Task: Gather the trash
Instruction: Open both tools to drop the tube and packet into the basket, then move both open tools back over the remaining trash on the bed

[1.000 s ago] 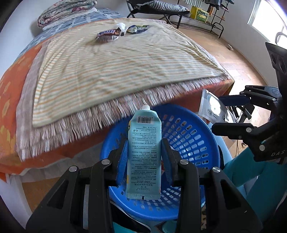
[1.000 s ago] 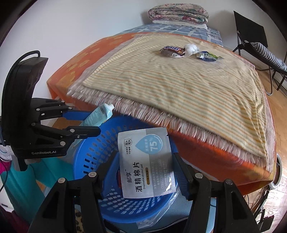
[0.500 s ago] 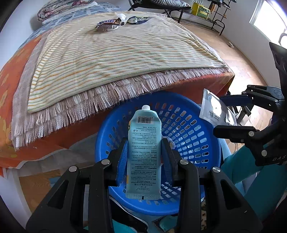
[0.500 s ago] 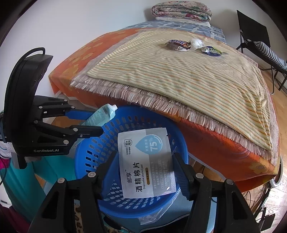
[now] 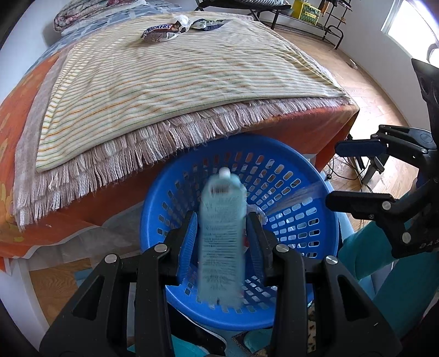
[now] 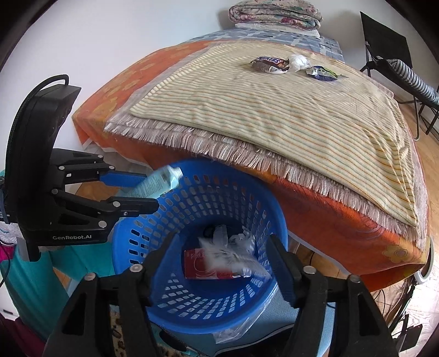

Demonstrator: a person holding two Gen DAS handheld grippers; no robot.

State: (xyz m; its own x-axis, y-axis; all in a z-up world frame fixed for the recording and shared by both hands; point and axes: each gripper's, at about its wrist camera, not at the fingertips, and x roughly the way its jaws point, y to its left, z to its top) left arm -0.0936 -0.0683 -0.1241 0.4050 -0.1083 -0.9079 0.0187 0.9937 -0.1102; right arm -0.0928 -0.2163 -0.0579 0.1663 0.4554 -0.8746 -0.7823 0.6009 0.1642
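A blue perforated basket (image 5: 247, 141) (image 6: 258, 186) stands on the floor against the bed's edge. My left gripper (image 5: 222, 217) (image 6: 151, 189) hangs over its rim. A pale teal tube (image 5: 222, 233) (image 6: 159, 184) is between the fingers, blurred and slipping, with a thin gap at each pad. My right gripper (image 6: 221, 237) (image 5: 337, 175) is over the basket with its jaws opening and nothing between them. The white wipe packet (image 6: 233, 258) is a falling blur inside the basket. A Snickers wrapper (image 6: 270, 64) (image 5: 160, 31), a white wad (image 6: 299, 61) and a blue-green wrapper (image 6: 322, 73) lie on the bed.
A red and white packet (image 6: 205, 265) and crumpled white scraps (image 6: 241, 239) lie in the basket. The striped fringed blanket (image 6: 274, 115) overhangs the basket's far rim. A folded quilt (image 6: 274, 13) lies at the bed's far end, and a black chair (image 6: 389, 46) stands on wooden floor.
The wipe packet has left my right gripper and dropped into the basket as its jaws widened. The teal tube, sharp before, is now blurred between the left fingers.
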